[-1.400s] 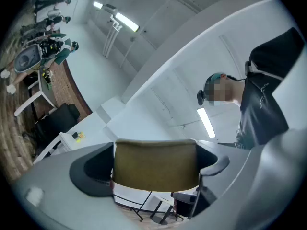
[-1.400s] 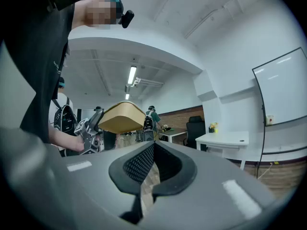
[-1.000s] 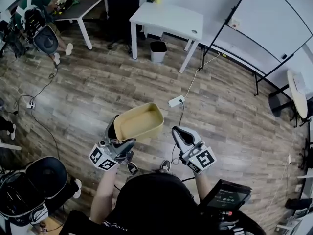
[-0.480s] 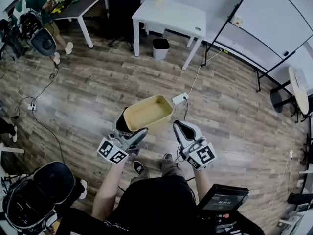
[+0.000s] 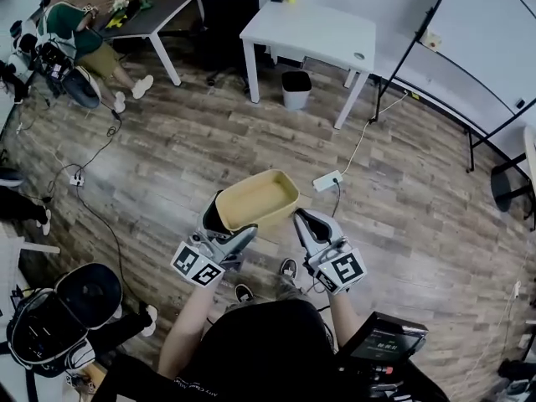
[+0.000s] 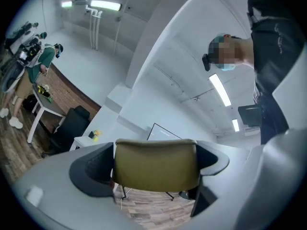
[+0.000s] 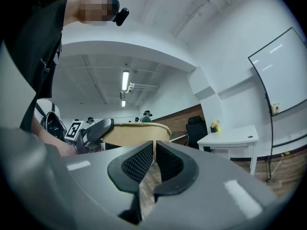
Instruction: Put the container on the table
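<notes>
2 grippers are mine. On my left gripper (image 5: 226, 224) the jaws stand wide, clamped on the short end wall of the tan container (image 5: 258, 198), which hangs open side up above the wooden floor (image 5: 167, 166). On my right gripper (image 5: 300, 218) the jaws are all but closed with nothing in them, tips just beside the container's near corner. The white tabletop (image 5: 314, 32) is well apart.

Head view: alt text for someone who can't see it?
A person holds a tan container above a wood floor, its left end clamped in the left tool. The right tool, shut and empty, sits by its right end. A white table stands ahead.
</notes>
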A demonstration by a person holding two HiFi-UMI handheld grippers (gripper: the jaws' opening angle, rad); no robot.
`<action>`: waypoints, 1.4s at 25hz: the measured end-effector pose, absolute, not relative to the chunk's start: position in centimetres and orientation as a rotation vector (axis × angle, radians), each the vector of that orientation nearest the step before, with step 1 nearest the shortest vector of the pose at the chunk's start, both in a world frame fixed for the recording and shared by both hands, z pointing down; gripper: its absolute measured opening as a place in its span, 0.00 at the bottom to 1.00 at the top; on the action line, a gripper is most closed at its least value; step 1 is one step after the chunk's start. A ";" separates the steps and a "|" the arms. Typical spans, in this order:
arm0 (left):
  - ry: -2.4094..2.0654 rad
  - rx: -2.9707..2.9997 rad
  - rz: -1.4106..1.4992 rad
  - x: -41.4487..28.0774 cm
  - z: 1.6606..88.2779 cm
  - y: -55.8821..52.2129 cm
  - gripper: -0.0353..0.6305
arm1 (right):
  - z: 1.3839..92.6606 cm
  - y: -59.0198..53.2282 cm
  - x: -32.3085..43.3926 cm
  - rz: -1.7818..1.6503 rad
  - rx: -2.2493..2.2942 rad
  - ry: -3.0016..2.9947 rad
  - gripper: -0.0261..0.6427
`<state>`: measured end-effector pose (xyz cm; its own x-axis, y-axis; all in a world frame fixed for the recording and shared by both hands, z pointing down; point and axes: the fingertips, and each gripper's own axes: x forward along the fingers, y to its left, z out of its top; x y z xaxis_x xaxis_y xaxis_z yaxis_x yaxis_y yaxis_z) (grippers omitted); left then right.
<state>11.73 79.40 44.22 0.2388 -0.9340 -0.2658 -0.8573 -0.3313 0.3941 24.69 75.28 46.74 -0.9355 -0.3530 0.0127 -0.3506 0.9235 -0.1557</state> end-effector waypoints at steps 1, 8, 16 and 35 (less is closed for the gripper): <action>-1.721 2.329 -0.679 12.0 44.2 78.6 0.83 | 46.7 74.3 24.8 -0.241 -0.550 3.065 0.09; -1.822 2.291 -0.645 12.7 43.6 73.3 0.83 | 46.1 68.3 25.2 -0.276 -0.454 3.055 0.07; -1.801 2.288 -0.636 10.8 45.1 69.4 0.83 | 47.0 64.9 23.4 -0.293 -0.480 3.075 0.07; -1.571 2.386 -0.729 -3.8 46.5 58.5 0.83 | 45.8 56.5 9.7 -0.332 -0.697 3.128 0.08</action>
<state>-3.78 58.51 46.55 0.3163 -0.9020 -0.2939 -0.8068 -0.4187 0.4168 9.68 56.47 45.84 -0.9033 -0.4111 0.1229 -0.4277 0.8853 -0.1825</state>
